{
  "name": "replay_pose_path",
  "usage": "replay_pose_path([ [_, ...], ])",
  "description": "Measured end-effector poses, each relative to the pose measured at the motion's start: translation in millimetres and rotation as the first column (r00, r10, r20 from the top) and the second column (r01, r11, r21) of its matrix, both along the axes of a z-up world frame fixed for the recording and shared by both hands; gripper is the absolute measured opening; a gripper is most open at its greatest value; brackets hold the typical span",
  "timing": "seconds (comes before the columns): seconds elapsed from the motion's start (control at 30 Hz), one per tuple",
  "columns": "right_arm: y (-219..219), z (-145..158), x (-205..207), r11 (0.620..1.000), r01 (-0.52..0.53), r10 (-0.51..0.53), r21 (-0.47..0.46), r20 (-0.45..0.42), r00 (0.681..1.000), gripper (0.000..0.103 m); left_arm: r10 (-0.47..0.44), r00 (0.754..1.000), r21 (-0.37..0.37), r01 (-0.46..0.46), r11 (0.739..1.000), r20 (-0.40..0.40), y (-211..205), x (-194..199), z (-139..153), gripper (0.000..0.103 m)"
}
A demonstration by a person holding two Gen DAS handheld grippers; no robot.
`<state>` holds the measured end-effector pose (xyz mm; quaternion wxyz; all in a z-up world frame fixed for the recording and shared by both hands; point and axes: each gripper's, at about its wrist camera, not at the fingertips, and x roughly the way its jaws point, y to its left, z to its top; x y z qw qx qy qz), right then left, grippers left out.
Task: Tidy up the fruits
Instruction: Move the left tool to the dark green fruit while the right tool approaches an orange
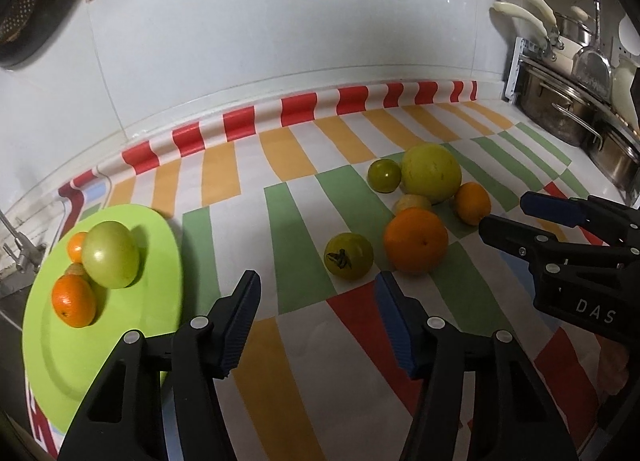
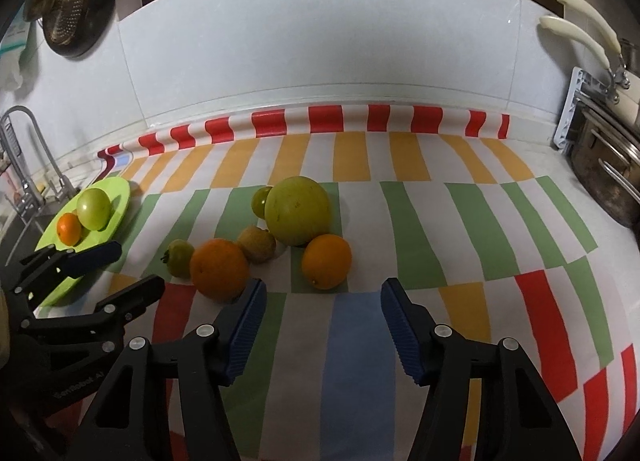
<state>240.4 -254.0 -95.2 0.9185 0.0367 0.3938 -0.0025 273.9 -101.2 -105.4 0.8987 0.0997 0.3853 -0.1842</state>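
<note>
Loose fruit sits in a cluster mid-tabletop on the striped cloth (image 2: pixel 360 341). Cluster contents: large yellow-green round fruit (image 2: pixel 298 211) at the back, small green fruit (image 2: pixel 260 201) just beside it on its left, brownish-yellow fruit (image 2: pixel 257 243) in front, large orange (image 2: pixel 219 269) touching that one, smaller orange (image 2: pixel 326 261) to the right, green tomato (image 2: pixel 179 258) with dark stem scar at the left edge of the group.

Lime-green plate (image 1: pixel 100 341) lies well apart at the left end of the cloth, near the sink tap (image 2: pixel 24 149). On the plate: green tomato-like fruit (image 1: pixel 111 254), small orange (image 1: pixel 74 301) in front of it, a second small orange (image 1: pixel 77 247) partly hidden behind.

Left gripper (image 1: pixel 316 301): jaws apart, nothing between them, aimed down at the cloth just short of the green tomato. Right gripper (image 2: pixel 322 305): jaws apart, empty, tips just short of the large orange and smaller orange.

White tiled wall behind; steel pots (image 1: pixel 568 109) on a rack at the right.
</note>
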Motion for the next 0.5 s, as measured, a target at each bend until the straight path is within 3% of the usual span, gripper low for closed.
replay_pose_path([
  [0.17,-1.4,-3.9,9.5,1.0,-0.004,0.004,-0.007,-0.002,1.0,0.06,-0.008,1.0,-0.004,0.008,1.0,-0.016,-4.5,8.1,-5.8,0.053],
  [0.5,-3.7,-12.1,26.0,1.0,-0.005,0.005,0.0,-0.018,1.0,0.05,-0.033,0.998,-0.045,0.03,0.999,-0.052,-10.3,21.6,-8.4,0.041],
])
